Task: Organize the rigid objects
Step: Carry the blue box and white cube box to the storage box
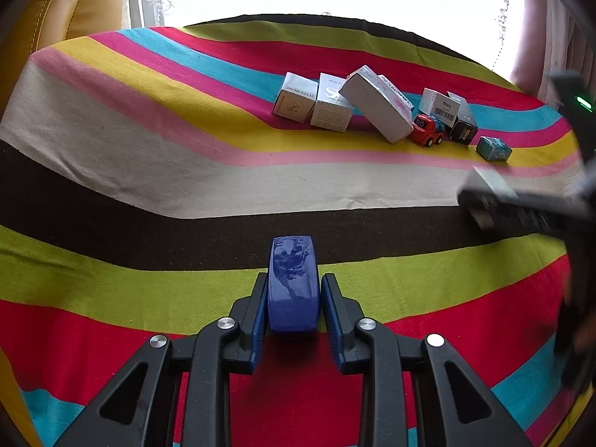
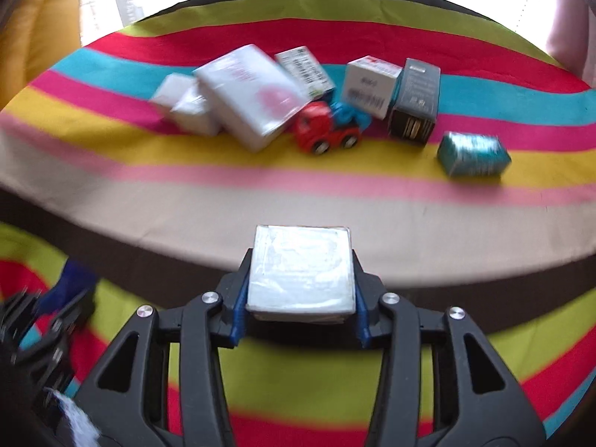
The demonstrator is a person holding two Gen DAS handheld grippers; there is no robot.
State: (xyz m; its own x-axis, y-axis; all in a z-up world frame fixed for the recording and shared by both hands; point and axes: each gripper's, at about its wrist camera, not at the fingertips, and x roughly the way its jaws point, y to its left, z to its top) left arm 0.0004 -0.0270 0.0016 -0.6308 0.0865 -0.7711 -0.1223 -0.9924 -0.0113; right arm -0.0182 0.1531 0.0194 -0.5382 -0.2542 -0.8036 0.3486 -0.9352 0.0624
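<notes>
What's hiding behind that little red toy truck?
Behind the red truck a white barcoded box stands, and a green-labelled box leans beside it. The truck's blue rear covers the white box's bottom corner; anything lower is unseen.

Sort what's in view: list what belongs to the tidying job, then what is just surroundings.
Job: blue object in left gripper; silver box in right gripper; row of boxes; toy truck; teal box.
Surroundings: striped cloth; yellow chair; curtains.

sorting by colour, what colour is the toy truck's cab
Red toy truck, clearest in the left wrist view.
</notes>
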